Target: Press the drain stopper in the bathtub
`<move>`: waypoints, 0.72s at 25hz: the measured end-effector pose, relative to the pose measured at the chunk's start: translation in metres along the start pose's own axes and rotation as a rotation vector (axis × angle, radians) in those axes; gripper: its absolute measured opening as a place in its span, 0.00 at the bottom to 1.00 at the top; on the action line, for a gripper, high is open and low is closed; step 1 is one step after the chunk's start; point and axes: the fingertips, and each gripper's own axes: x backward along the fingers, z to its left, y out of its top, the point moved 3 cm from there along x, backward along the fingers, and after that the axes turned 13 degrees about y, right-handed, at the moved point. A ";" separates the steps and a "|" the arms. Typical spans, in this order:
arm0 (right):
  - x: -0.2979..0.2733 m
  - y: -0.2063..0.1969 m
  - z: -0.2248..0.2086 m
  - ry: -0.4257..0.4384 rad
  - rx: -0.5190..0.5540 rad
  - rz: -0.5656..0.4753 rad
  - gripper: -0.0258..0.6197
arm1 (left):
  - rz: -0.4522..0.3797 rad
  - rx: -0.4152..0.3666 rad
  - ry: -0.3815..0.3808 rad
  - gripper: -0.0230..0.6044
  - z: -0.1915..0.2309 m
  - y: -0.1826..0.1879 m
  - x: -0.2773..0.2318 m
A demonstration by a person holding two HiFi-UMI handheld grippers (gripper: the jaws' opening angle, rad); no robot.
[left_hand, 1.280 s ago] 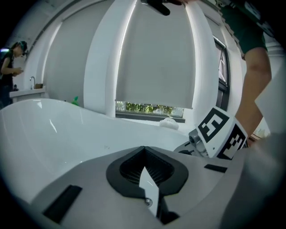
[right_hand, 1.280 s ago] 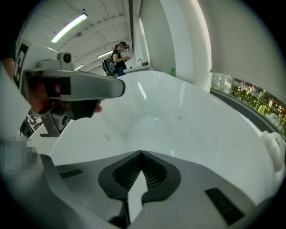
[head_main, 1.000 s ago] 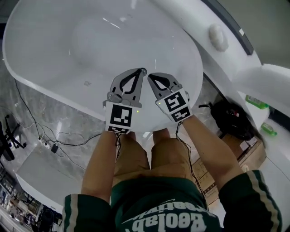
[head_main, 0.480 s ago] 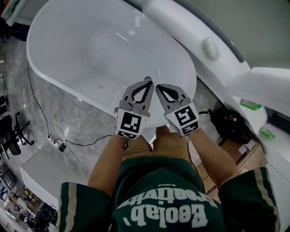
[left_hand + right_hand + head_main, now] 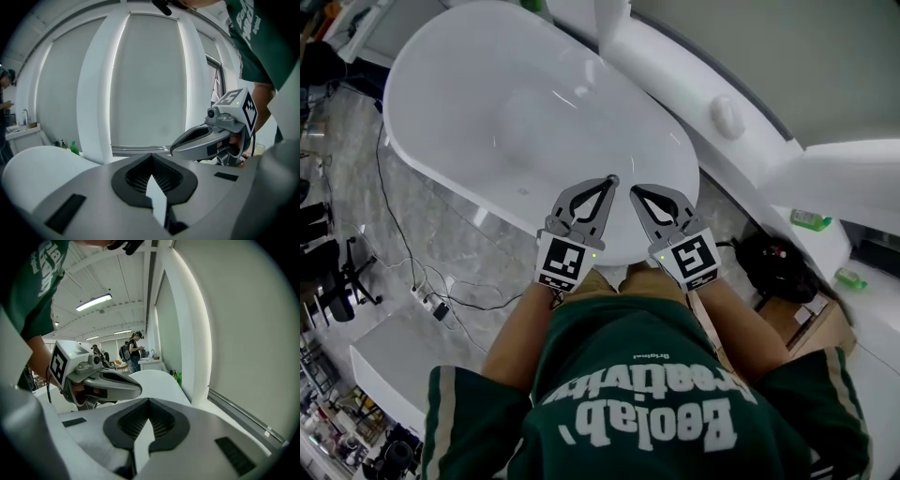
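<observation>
The white oval bathtub point(image 5: 422, 112) fills the upper left of the head view; I cannot make out its drain stopper. My left gripper point(image 5: 609, 182) and right gripper point(image 5: 636, 193) hover side by side over the tub's near rim point(image 5: 609, 246), both shut with nothing between the jaws. In the left gripper view the left gripper point(image 5: 151, 156) points at a white wall panel, with the right gripper point(image 5: 206, 140) beside it. The right gripper view shows the right gripper point(image 5: 149, 402) with its jaws closed and the left gripper point(image 5: 101, 383) at its left.
A white ledge with a round knob point(image 5: 727, 115) runs behind the tub. Green bottles point(image 5: 809, 219), a black bag point(image 5: 778, 262) and a cardboard box point(image 5: 797, 319) lie at the right. Cables and a power strip point(image 5: 441, 305) lie on the marble floor at the left.
The head view has pulled back and shifted, so the tub sits further up and right in the picture. Both grippers stay shut and side by side over the near rim.
</observation>
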 end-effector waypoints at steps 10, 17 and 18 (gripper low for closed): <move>0.027 0.060 0.027 0.001 0.110 -0.107 0.06 | -0.088 -0.013 0.033 0.04 0.018 0.052 0.035; 0.040 0.090 0.046 -0.022 0.126 -0.194 0.06 | -0.151 -0.019 0.048 0.04 0.028 0.075 0.068; 0.042 0.094 0.049 -0.023 0.125 -0.213 0.06 | -0.159 -0.020 0.048 0.04 0.029 0.076 0.072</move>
